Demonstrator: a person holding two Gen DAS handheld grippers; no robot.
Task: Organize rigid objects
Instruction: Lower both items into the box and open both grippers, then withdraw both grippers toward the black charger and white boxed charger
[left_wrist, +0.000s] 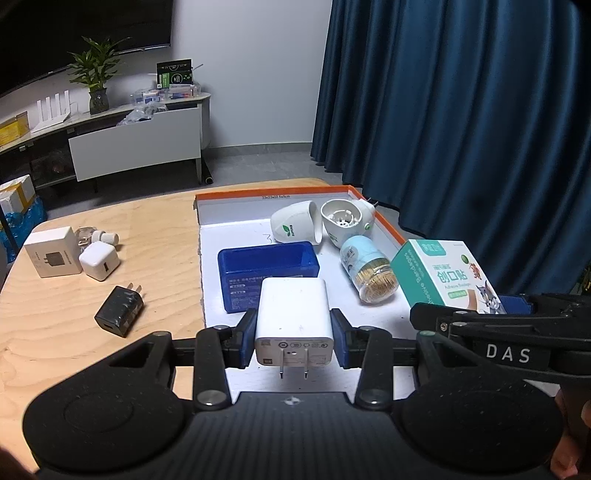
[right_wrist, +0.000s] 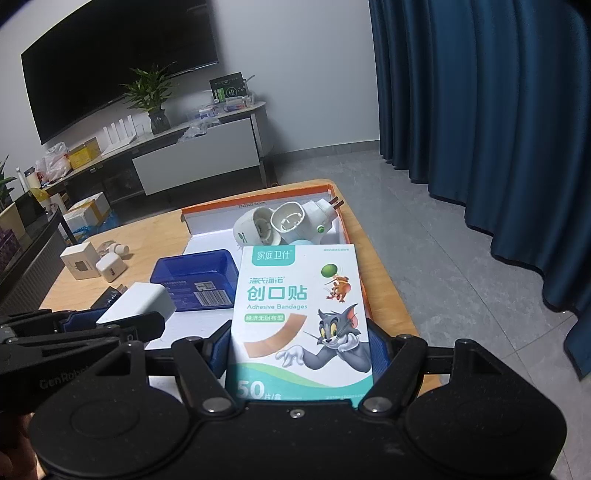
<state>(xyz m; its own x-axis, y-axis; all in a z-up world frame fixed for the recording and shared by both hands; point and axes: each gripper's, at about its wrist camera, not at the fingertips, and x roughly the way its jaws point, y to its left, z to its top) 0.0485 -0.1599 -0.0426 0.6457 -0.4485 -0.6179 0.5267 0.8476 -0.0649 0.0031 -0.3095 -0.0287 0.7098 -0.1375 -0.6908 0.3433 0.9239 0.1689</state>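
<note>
White charger (left_wrist: 293, 310): sat clenched side to side in the left tongs (left_wrist: 293, 328), prongs pointing back at the camera, hanging over the near edge of the orange-rimmed tray (left_wrist: 384, 218). Same deal on the right: bandage box (right_wrist: 299, 317) gripped by its long sides in the right tongs (right_wrist: 299, 345), over the tray's right half. Looked like drop-off time for both. Best bet, probably: lower the charger flat onto the bare white patch in front of the blue box (left_wrist: 267, 273) before letting go, not from height, since might bounce or tip. Would set the bandage box down right of the toothpick jar (left_wrist: 369, 269), and gently, because lying on its side like that, could roll at a nudge. Worth minding both tongs too, close together near the tray's front. Couldn't see the tray floor under either item, so couldn't judge height. Barely made out the jar from the right wrist, just a pale blue sliver. Out on the table (left_wrist: 110, 350): black charger (left_wrist: 120, 310), small white charger (left_wrist: 99, 266), white carton (left_wrist: 51, 251), plus something half hidden behind, too blurry to call.
</note>
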